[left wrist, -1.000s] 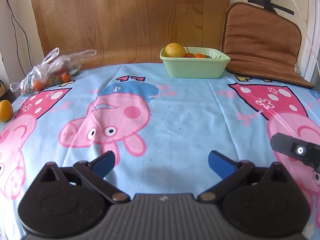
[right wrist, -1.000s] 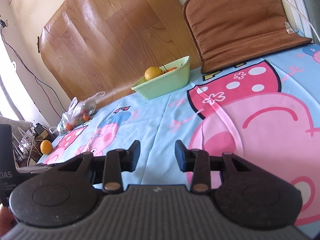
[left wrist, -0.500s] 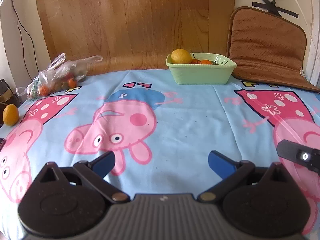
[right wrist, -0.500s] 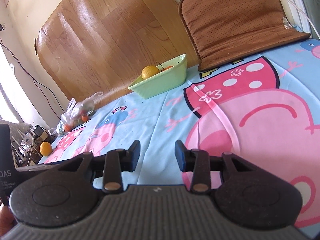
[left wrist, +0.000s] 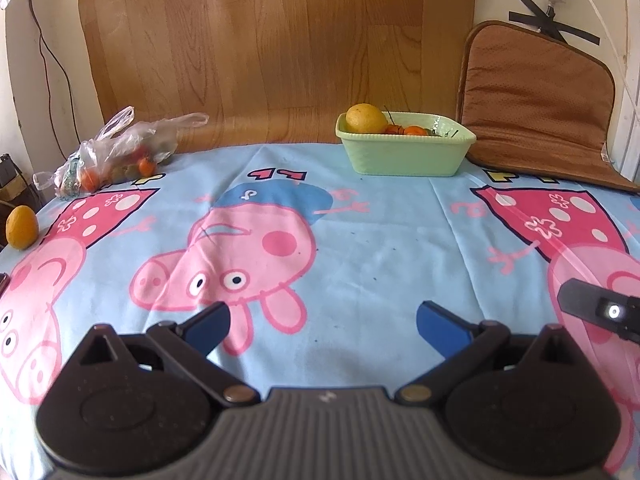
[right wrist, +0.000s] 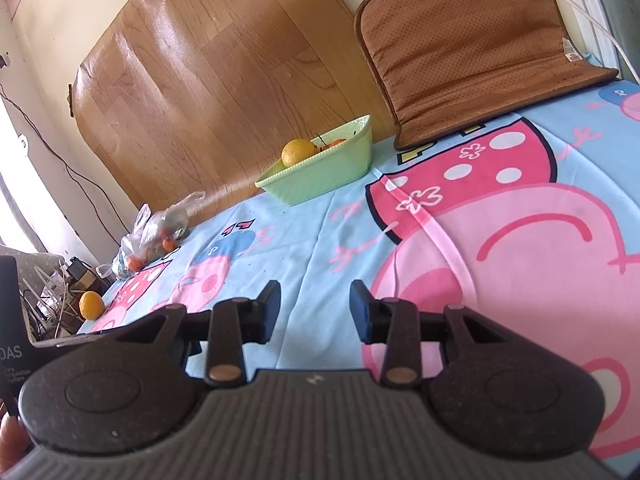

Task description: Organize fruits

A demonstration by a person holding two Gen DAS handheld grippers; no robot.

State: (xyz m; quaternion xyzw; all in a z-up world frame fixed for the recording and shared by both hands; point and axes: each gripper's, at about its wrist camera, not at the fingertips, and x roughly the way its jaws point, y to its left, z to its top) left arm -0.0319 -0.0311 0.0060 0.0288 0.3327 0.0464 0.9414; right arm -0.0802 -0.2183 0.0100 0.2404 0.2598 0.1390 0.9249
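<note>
Nothing moved, green basket (left wrist: 404, 156) holding oranges, plastic bag (left wrist: 112, 156) with small fruit

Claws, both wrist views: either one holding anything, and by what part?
Nothing held. Left claw and right claw both stand open with only the cartoon tablecloth between their fingers.

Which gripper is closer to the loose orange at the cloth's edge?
Left. The left gripper has the loose orange off to its left; the right gripper sits farther across the cloth.

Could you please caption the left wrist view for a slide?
Open left gripper faces a green basket of fruit across the cartoon cloth.
</note>
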